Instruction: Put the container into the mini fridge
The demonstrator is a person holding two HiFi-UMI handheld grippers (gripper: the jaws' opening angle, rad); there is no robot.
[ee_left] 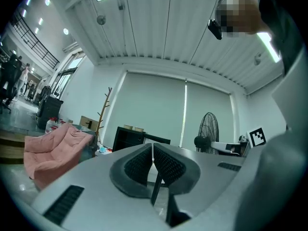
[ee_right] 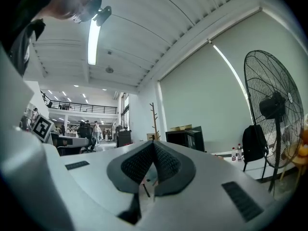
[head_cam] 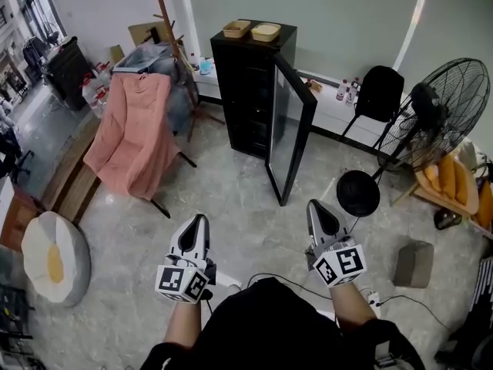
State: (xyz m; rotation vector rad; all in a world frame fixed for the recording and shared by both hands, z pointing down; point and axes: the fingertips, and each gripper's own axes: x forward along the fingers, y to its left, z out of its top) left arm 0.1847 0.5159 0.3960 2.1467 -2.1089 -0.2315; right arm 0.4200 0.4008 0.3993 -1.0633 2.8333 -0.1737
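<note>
**Desk:** What does the head view show?

**Photographer:** A black mini fridge (head_cam: 243,91) stands by the wall with its door swung open. A tan container (head_cam: 266,31) sits on its top beside a second tan container (head_cam: 236,28). The left gripper (head_cam: 201,219) and right gripper (head_cam: 314,205) point level, well short of the mini fridge.

**Desk:** The left gripper view?

**Photographer:** The jaws are clenched together on nothing, with the mini fridge ahead of them.

**Desk:** And the right gripper view?

**Photographer:** The jaws are pressed together and empty, with a standing fan (ee_right: 274,105) at right.
</note>
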